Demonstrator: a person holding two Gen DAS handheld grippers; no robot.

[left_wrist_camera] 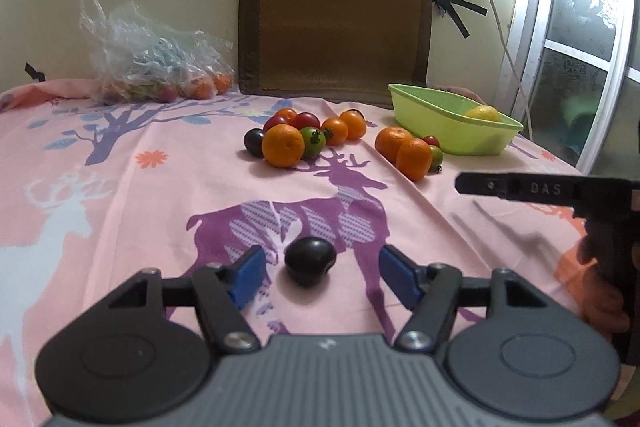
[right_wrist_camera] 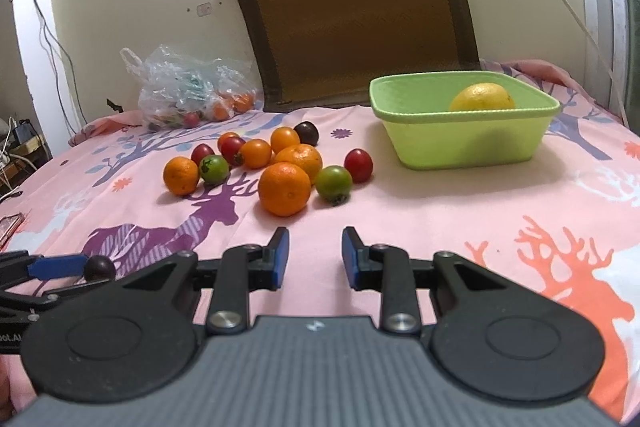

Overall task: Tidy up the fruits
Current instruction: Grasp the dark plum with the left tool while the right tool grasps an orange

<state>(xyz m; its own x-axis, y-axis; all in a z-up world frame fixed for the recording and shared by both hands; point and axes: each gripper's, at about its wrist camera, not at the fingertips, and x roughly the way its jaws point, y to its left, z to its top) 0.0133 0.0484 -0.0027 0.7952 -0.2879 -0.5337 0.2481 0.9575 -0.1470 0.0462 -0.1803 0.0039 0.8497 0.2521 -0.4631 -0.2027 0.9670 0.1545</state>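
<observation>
I've got the left claw (left_wrist_camera: 320, 269) spread around a dark plum (left_wrist_camera: 310, 259) on the bedsheet (left_wrist_camera: 120, 207), right claw (right_wrist_camera: 314, 257) spread, empty; next: pinch, carry to green basin (right_wrist_camera: 460, 143).

Loose fruits (right_wrist_camera: 256, 163) beside lemon-holding basin (right_wrist_camera: 464, 143)

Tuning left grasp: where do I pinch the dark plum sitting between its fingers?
Pinch the dark plum across its widest middle, coming in low along the cloth from the near side, as the left gripper already points. It is round, lies apart from the other fruit and sits centred between the open fingers, so closing them on its left and right flanks should do.
</observation>
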